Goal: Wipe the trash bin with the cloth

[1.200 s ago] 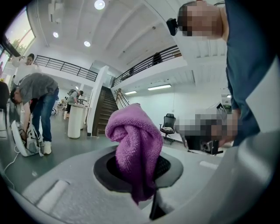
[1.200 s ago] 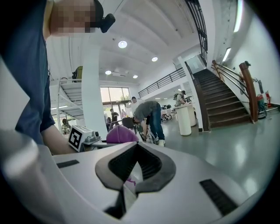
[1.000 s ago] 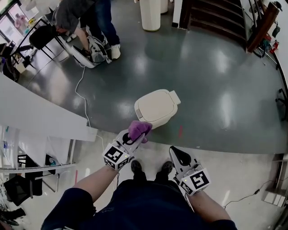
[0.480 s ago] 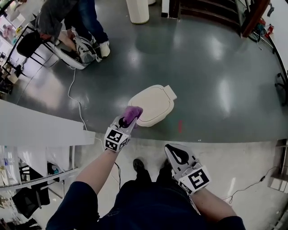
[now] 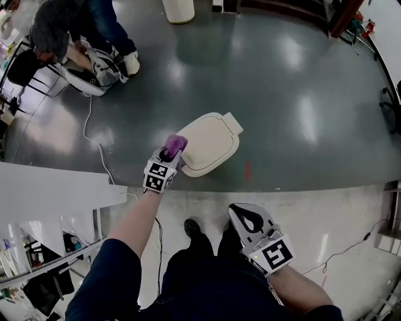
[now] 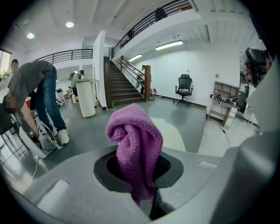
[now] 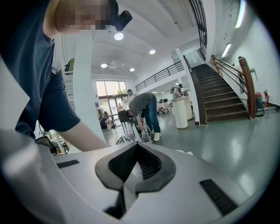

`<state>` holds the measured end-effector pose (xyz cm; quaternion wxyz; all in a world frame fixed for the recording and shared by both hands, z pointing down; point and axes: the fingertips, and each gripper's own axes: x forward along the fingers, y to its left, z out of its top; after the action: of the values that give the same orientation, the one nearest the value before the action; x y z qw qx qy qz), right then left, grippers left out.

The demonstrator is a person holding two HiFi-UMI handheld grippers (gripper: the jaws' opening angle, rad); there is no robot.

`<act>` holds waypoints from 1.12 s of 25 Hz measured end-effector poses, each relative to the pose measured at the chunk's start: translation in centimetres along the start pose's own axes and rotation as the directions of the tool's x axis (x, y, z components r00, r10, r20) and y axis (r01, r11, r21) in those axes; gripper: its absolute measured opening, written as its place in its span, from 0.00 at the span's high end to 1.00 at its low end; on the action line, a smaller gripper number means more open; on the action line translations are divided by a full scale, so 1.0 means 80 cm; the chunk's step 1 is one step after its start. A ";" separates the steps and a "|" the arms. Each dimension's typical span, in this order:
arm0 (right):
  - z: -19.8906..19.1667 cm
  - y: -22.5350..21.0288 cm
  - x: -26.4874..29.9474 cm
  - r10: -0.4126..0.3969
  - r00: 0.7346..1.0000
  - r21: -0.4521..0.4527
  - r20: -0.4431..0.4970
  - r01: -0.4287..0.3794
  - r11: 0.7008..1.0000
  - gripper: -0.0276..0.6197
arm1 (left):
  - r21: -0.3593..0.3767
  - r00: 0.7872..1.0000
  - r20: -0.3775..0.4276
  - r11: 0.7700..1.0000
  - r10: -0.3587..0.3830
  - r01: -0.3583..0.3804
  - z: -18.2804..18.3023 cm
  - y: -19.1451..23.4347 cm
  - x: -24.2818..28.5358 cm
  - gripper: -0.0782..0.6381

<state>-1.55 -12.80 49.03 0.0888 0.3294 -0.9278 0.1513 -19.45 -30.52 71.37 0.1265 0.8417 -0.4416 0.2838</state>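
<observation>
A cream trash bin [image 5: 210, 143] with a closed lid stands on the dark floor ahead of me; in the left gripper view its lid [image 6: 173, 133] shows just behind the cloth. My left gripper [image 5: 169, 155] is shut on a bunched purple cloth [image 5: 175, 144] [image 6: 135, 144], held at the bin's near left edge. Whether the cloth touches the lid I cannot tell. My right gripper [image 5: 249, 220] hangs low by my right leg, jaws shut with nothing between them [image 7: 131, 175], well clear of the bin.
A person [image 5: 62, 25] bends over a bag [image 5: 100, 69] at the far left. A white cable [image 5: 94, 150] runs across the floor to a white counter [image 5: 50, 188] on my left. A tall white bin [image 5: 178, 9] stands far back, with stairs [image 6: 118, 85] behind it.
My left arm has reached forward, carrying the cloth from in front of the bin up to its near left edge. The right gripper has stayed by my leg.
</observation>
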 end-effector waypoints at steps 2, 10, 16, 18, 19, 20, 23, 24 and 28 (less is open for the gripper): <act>-0.011 -0.005 0.000 -0.009 1.000 0.012 -0.019 0.010 1.000 0.94 | -0.005 1.000 -0.030 1.000 0.009 -0.009 -0.016 0.009 0.018 0.80; -0.035 -0.020 -0.002 -0.042 0.997 0.047 -0.062 0.045 0.998 0.94 | 0.040 0.992 -0.116 0.998 0.054 -0.049 -0.047 0.059 0.062 0.80; -0.043 -0.024 -0.006 -0.038 0.996 0.050 -0.080 0.043 0.998 0.94 | 0.053 0.991 -0.126 0.997 0.053 -0.047 -0.050 0.053 0.068 0.80; -0.040 -0.026 -0.008 -0.039 0.997 0.053 -0.072 0.042 0.998 0.94 | 0.056 0.991 -0.127 0.998 0.040 -0.033 -0.051 0.040 0.065 0.80; -0.039 -0.026 -0.008 -0.039 0.997 0.054 -0.065 0.042 0.998 0.94 | 0.061 0.991 -0.127 0.998 0.031 -0.023 -0.051 0.033 0.063 0.80; -0.037 -0.027 -0.009 -0.038 0.998 0.054 -0.059 0.042 0.998 0.94 | 0.067 0.992 -0.127 0.998 0.021 -0.013 -0.051 0.024 0.062 0.80; -0.032 -0.027 -0.016 -0.038 0.998 0.053 -0.048 0.040 0.998 0.94 | 0.080 0.993 -0.120 0.996 -0.016 0.025 -0.053 -0.008 0.055 0.80; -0.031 -0.027 -0.018 -0.038 0.998 0.053 -0.046 0.041 0.998 0.94 | 0.081 0.993 -0.115 0.996 -0.028 0.037 -0.054 -0.019 0.053 0.80; -0.031 -0.025 -0.031 -0.041 0.998 0.056 -0.043 0.043 0.997 0.94 | 0.069 0.993 -0.100 0.995 -0.061 0.068 -0.062 -0.060 0.042 0.80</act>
<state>1.77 -12.00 51.13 0.1020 0.3478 -0.9139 0.1828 -15.88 -27.68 77.52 0.1267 0.8447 -0.3967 0.3363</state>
